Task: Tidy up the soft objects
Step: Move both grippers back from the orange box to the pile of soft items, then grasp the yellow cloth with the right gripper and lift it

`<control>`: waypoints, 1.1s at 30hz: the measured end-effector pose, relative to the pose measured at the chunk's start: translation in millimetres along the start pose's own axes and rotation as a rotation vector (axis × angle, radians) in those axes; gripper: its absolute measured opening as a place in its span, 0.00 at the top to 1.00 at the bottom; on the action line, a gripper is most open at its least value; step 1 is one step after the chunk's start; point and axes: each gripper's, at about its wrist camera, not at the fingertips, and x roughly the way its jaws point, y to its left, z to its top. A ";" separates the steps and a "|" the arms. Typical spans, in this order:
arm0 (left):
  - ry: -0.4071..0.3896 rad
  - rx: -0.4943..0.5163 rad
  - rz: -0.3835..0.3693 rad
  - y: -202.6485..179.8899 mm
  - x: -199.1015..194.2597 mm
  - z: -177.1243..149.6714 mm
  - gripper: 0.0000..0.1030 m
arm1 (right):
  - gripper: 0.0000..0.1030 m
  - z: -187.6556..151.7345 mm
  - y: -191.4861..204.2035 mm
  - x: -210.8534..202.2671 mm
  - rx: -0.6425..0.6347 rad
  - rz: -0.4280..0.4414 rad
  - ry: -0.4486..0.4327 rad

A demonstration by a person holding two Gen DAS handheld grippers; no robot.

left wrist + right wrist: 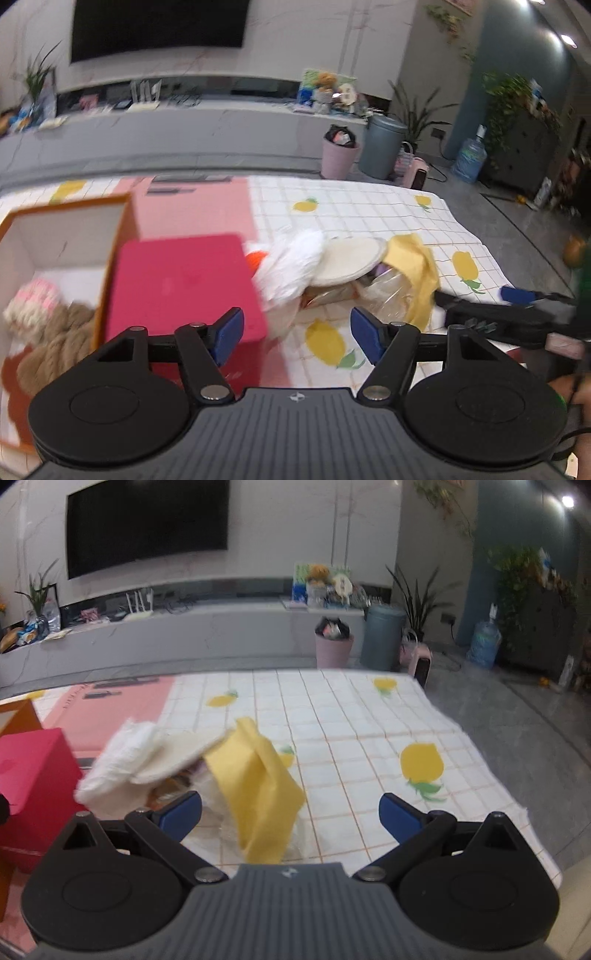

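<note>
Two grippers are yours here, both with jaws spread and nothing between the blue pads: the left gripper [297, 334] hangs over the near part of the lemon-print checked tablecloth [351, 731], the right gripper [290, 814] just short of the folded yellow cloth [258, 790]. That cloth leans on a heap toward the cloth's left side, over crinkled clear plastic wrap [384, 291], a round cream-coloured pad [349, 264] and a puffy white folded piece [291, 262]. Close on the yellow cloth and you may snag the plastic with it, or tip the pad off the pile. Beyond your left jaw stands a red rectangular box [184, 284], touching an open orange-rimmed white box [55, 236] with soft tan and pink things inside. A wide left swing could knock the red box aside.
</note>
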 end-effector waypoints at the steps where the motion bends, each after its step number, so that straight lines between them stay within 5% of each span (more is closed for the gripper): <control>1: -0.012 0.015 0.005 -5.9 3.3 -0.2 0.24 | 0.04 -1.3 -0.4 9.0 -0.014 -0.005 0.023; 8: -0.024 0.164 0.017 -28.7 22.9 -14.4 0.15 | 0.08 -1.9 0.0 38.1 -0.055 0.055 0.064; 14: 0.019 0.121 -0.042 -22.5 30.9 -24.5 0.15 | 0.09 4.8 -2.2 48.7 -0.094 0.075 0.016; 18: 0.047 0.133 -0.081 -23.1 32.3 -30.2 0.16 | 0.26 2.5 1.6 54.5 -0.134 0.134 0.014; 20: 0.046 0.132 -0.095 -23.8 31.4 -31.1 0.16 | 0.44 0.6 3.1 56.9 -0.132 0.165 0.037; 22: 0.039 0.142 -0.094 -24.9 29.4 -33.8 0.16 | 0.77 -0.7 3.0 56.8 -0.126 0.188 0.059; 25: 0.035 0.161 -0.084 -25.8 27.6 -35.1 0.16 | 0.99 -3.3 2.3 57.0 -0.134 0.243 0.094; 28: 0.027 0.160 -0.084 -23.6 24.3 -33.3 0.16 | 0.99 -5.8 0.2 57.2 -0.109 0.310 0.160; 33: 0.025 0.167 -0.077 -20.1 23.2 -30.7 0.16 | 0.99 -10.4 -11.1 36.5 -0.048 0.293 0.215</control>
